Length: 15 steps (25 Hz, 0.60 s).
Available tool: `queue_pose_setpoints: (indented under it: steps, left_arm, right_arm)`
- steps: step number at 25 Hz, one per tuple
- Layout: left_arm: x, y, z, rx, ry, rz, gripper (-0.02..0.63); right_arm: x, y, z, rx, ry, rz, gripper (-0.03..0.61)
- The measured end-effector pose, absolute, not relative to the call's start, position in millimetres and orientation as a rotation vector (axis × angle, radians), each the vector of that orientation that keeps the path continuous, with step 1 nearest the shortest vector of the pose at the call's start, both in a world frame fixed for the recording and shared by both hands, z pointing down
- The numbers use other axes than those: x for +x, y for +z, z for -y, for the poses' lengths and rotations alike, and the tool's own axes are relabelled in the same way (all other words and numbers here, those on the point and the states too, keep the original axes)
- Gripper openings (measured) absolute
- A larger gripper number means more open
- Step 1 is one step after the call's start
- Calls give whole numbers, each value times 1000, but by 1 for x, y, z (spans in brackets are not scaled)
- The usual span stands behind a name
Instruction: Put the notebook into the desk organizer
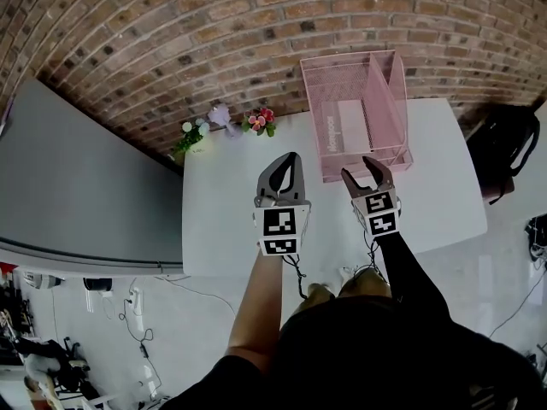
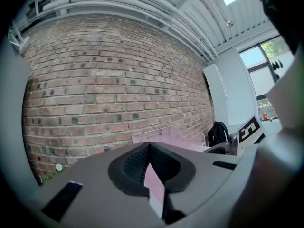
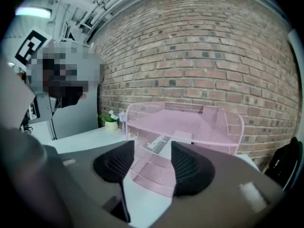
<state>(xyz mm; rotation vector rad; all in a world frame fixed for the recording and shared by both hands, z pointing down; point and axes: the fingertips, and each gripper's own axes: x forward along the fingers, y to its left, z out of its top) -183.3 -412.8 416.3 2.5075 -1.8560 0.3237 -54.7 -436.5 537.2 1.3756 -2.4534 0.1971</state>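
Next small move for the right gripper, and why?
Probably just draw the right gripper back from the desk organizer. The notebook already lies inside it, the right jaws stand open with nothing between them, and the left gripper is shut, clear of the organizer.

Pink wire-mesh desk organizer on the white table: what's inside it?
A pale notebook with dark lettering lies flat inside the pink organizer, beneath its upper mesh shelf. That shelf covers its far end.

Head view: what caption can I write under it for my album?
Notebook lies in the pink desk organizer; left gripper shut, right gripper open, both just before it.
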Motion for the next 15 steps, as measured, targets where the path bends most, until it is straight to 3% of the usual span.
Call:
queue_pose_setpoints:
  steps: [15]
  left_arm:
    - [-174,388,332,2637,257,1747,8]
  right_arm:
    - [-39,413,358,1604,-36,2552,244]
